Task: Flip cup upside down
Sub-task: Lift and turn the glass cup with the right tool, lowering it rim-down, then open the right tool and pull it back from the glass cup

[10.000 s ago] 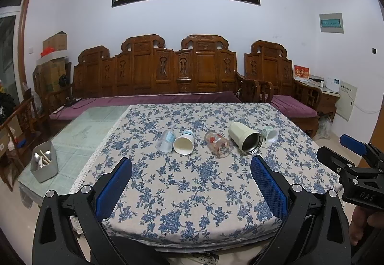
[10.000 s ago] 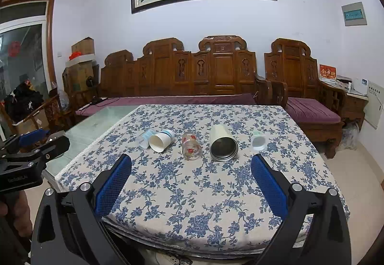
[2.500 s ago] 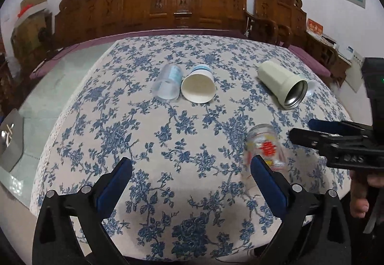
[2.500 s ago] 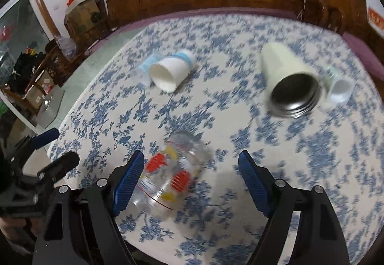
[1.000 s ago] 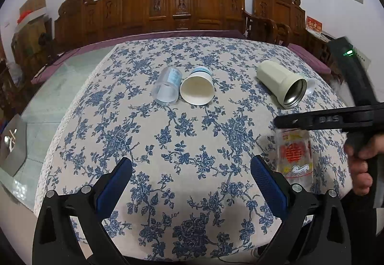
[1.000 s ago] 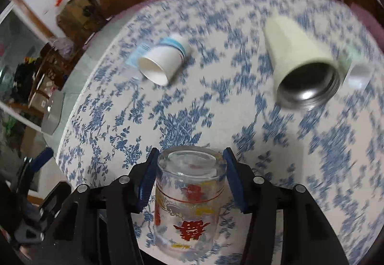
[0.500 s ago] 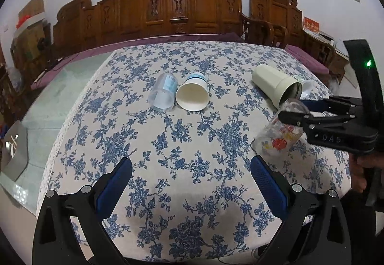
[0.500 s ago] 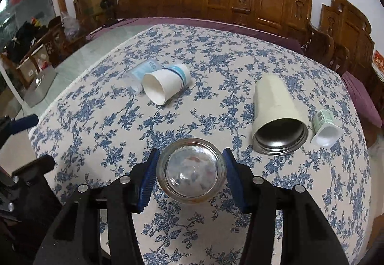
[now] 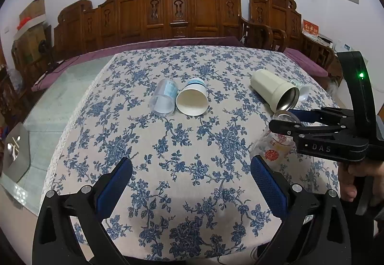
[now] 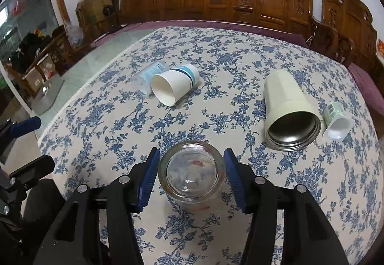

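A clear glass cup with red print (image 10: 192, 172) stands upside down on the floral tablecloth, its thick base facing my right wrist camera. My right gripper (image 10: 191, 176) has its blue pads on either side of the glass with a thin gap at each side. In the left wrist view the glass (image 9: 273, 148) leans slightly under the right gripper (image 9: 286, 120) at the table's right side. My left gripper (image 9: 190, 183) is open and empty above the near table edge.
A white paper cup (image 9: 192, 99), a clear plastic cup (image 9: 163, 99), a cream metal tumbler (image 9: 273, 90) and a small green-labelled cup (image 10: 336, 122) lie on their sides across the table (image 9: 168, 144). Carved wooden benches stand behind.
The right gripper has turned the glass from lying on its side to base-up and set it on the cloth. Its pads have spread a little since half a second ago. The left gripper stayed open.
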### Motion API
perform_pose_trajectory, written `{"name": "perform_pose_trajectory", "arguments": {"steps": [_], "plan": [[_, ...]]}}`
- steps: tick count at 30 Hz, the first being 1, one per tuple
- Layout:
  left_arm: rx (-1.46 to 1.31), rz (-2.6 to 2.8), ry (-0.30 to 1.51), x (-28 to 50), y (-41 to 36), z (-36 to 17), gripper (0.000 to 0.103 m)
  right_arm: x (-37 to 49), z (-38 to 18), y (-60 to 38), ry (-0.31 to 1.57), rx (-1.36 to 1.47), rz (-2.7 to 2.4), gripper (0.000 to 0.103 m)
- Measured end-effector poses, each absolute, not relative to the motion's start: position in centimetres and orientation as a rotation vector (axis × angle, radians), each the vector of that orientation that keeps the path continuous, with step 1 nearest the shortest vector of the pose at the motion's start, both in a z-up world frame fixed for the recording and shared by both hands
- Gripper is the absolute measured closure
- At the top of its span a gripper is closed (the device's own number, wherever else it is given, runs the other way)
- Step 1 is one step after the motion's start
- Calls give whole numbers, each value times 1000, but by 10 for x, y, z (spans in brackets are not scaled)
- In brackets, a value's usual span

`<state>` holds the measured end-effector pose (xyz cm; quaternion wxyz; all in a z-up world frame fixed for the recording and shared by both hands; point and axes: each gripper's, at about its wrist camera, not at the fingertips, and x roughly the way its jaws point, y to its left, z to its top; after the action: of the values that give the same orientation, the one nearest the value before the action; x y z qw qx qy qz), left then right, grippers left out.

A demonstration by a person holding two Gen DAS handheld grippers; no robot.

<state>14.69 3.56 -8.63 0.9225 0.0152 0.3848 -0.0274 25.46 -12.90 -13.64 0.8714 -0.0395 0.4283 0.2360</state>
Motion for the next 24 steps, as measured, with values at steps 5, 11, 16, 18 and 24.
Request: {"name": "perform_pose_trajectory", "arguments": {"steps": [5,11,16,18,24], "plan": [[32,-54,783,141,34,-83,8,247,-136,-137,891,-55,499,41],[34,-51,771,127,32,-74,8,223,-129,-158,861,3,468,30],[31,-48,749,110,27,-61,8,187,-111,-187,803,61,410,14],[38,-41,719,100,23,-52,8,169,-97,-198,753,74,387,3],[28,-24,606,62,11,-18,8,107,-44,-221,580,64,307,3]]}}
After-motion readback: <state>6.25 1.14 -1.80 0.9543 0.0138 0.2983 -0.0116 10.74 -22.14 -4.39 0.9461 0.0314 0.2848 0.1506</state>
